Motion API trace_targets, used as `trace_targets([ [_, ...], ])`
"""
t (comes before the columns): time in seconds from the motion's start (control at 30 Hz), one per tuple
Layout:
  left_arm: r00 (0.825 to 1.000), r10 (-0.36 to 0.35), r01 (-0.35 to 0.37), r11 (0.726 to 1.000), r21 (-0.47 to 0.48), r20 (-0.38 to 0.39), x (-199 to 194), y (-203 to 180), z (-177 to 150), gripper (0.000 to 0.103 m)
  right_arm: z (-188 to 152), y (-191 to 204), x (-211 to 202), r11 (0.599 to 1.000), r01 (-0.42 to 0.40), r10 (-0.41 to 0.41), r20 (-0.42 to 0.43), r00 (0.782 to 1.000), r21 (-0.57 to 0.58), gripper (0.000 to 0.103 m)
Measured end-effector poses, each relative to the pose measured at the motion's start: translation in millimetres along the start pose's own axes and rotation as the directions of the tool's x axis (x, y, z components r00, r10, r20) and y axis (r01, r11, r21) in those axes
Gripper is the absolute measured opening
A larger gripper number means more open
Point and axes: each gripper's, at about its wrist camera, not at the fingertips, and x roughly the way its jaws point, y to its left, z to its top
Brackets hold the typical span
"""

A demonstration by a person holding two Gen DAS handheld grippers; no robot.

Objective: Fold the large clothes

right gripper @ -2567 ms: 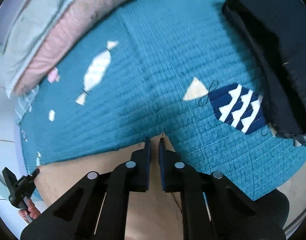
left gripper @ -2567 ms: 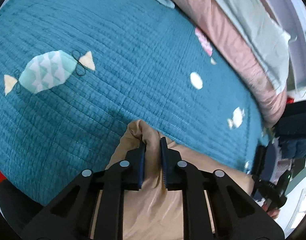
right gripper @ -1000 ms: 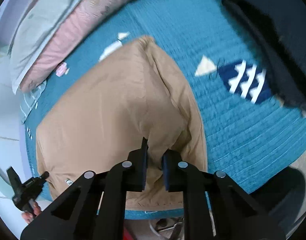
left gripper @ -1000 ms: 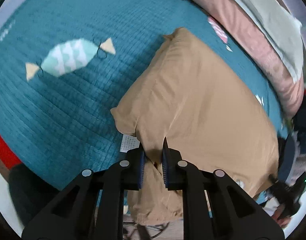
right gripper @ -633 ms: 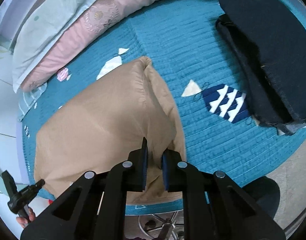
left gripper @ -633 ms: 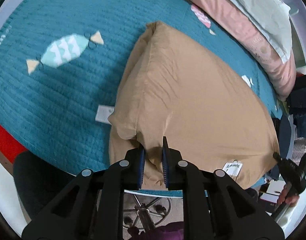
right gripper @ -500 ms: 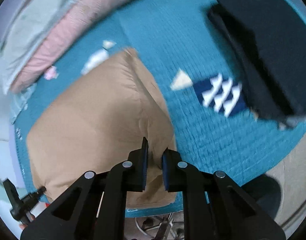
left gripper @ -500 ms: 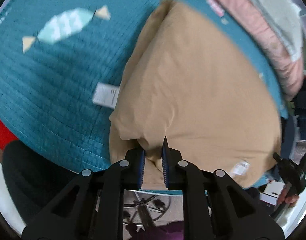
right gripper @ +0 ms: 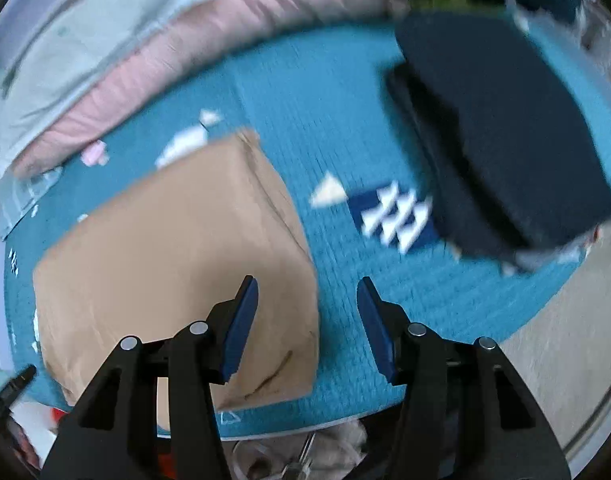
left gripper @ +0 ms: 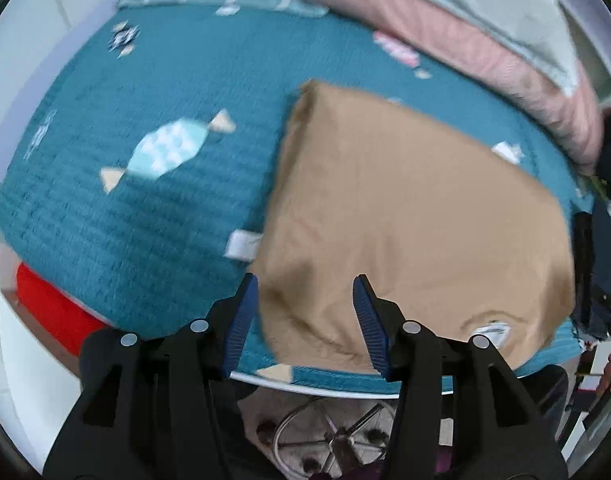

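A tan garment [left gripper: 405,216] lies folded flat on the teal quilt [left gripper: 145,208], its near edge at the bed's front. A white label [left gripper: 243,245] sticks out at its left side. My left gripper [left gripper: 305,312] hovers above the garment's near left corner; its jaws are opening and nothing is pressed between the blue pads. In the right wrist view the same tan garment [right gripper: 177,240] fills the lower left. My right gripper [right gripper: 307,314] hangs over its near right edge, jaws opening, pads clear of the cloth.
A dark navy folded pile [right gripper: 501,128] lies at the quilt's right side. Pink and pale green bedding [left gripper: 485,40] is stacked along the far edge. A chair base [left gripper: 337,436] and floor show below the bed's front edge. A red object [left gripper: 49,308] sits low on the left.
Both grippers, shut on the tan garment's near corners half a second ago, have let go and lifted. The garment now lies flat on the quilt.
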Motion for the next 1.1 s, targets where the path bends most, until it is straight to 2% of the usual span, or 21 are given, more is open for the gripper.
trace_targets([
  [0.03, 1.0, -0.018, 0.018, 1.0, 0.014, 0.001, 2, -8, 0, 0.046, -1, 4, 0, 1.0, -0.012, 0.012, 0.007, 1.0, -0.013, 0.048],
  [0.07, 1.0, -0.02, 0.02, 1.0, 0.02, -0.008, 10, -13, 5, 0.034, -3, 10, 7, 0.999, -0.024, 0.024, -0.002, 1.0, -0.03, 0.037],
  [0.1, 1.0, -0.012, 0.013, 1.0, 0.023, -0.022, 19, -17, 5, 0.027, -5, 13, 15, 0.999, -0.033, 0.032, -0.023, 0.999, -0.039, 0.017],
  [0.13, 0.999, 0.003, -0.003, 1.0, 0.016, -0.034, 32, -18, 4, 0.017, -5, 13, 26, 0.999, -0.04, 0.038, -0.048, 0.998, -0.036, 0.01],
  [0.17, 0.998, 0.027, -0.027, 1.0, 0.0, -0.054, 50, -19, 5, 0.01, -9, 11, 42, 0.999, -0.033, 0.032, -0.085, 0.996, -0.017, 0.004],
  [0.2, 0.995, 0.048, -0.049, 0.999, -0.015, -0.083, 62, -12, 6, 0.008, -12, 5, 59, 1.0, -0.003, 0.004, -0.128, 0.992, 0.008, 0.003],
  [0.23, 0.989, 0.059, -0.066, 0.997, -0.047, -0.139, 86, -3, 4, 0.001, -16, 0, 75, 1.0, 0.008, -0.003, -0.164, 0.986, 0.03, 0.001],
  [0.27, 0.988, 0.017, -0.031, 0.996, -0.085, -0.156, 98, 5, 2, 0.001, -23, -8, 90, 0.998, -0.009, 0.021, -0.19, 0.982, 0.064, 0.0],
  [0.33, 0.99, -0.029, 0.013, 0.993, -0.121, -0.138, 97, 13, 1, 0.002, -28, -12, 89, 0.995, -0.031, 0.047, -0.167, 0.985, 0.096, 0.0],
  [0.47, 0.992, -0.019, 0.01, 0.997, -0.073, -0.123, 73, 9, 2, 0.003, -26, -3, 60, 0.999, -0.016, 0.022, -0.127, 0.992, 0.045, 0.002],
  [0.53, 0.995, -0.035, 0.03, 0.998, -0.061, -0.09, 56, 5, 1, 0.003, -28, 9, 33, 0.999, -0.046, 0.045, -0.073, 0.996, -0.003, 0.002],
  [0.6, 0.996, -0.065, 0.063, 0.998, -0.031, -0.069, 42, -6, -4, 0.003, -34, 22, 18, 0.996, -0.085, 0.084, -0.06, 0.995, -0.024, 0.002],
  [0.67, 0.991, -0.114, 0.114, 0.994, -0.003, -0.072, 34, -21, -13, 0.003, -46, 38, 13, 0.988, -0.15, 0.147, -0.092, 0.985, -0.028, 0.002],
  [0.77, 0.972, -0.197, 0.202, 0.979, 0.026, -0.127, 45, -44, -33, 0.002, -69, 66, 32, 0.973, -0.227, 0.215, -0.189, 0.958, -0.044, 0.002],
  [0.8, 0.968, -0.193, 0.201, 0.979, 0.039, -0.163, 58, -54, -40, 0.002, -77, 74, 44, 0.973, -0.22, 0.202, -0.222, 0.954, -0.061, 0.002],
  [0.87, 0.969, -0.13, 0.149, 0.986, 0.08, -0.21, 88, -65, -51, 0.002, -95, 85, 83, 0.983, -0.158, 0.125, -0.295, 0.947, -0.09, 0.002],
  [0.9, 0.971, -0.104, 0.127, 0.988, 0.092, -0.217, 97, -67, -53, 0.002, -98, 86, 92, 0.985, -0.145, 0.112, -0.291, 0.95, -0.094, 0.001],
  [1.0, 0.973, -0.108, 0.129, 0.987, 0.094, -0.204, 92, -67, -53, 0.002, -94, 90, 80, 0.984, -0.146, 0.112, -0.282, 0.953, -0.102, 0.002],
  [1.1, 0.979, -0.105, 0.126, 0.985, 0.118, -0.173, 73, -69, -51, 0.002, -94, 97, 57, 0.97, -0.222, 0.186, -0.276, 0.943, -0.102, 0.002],
])
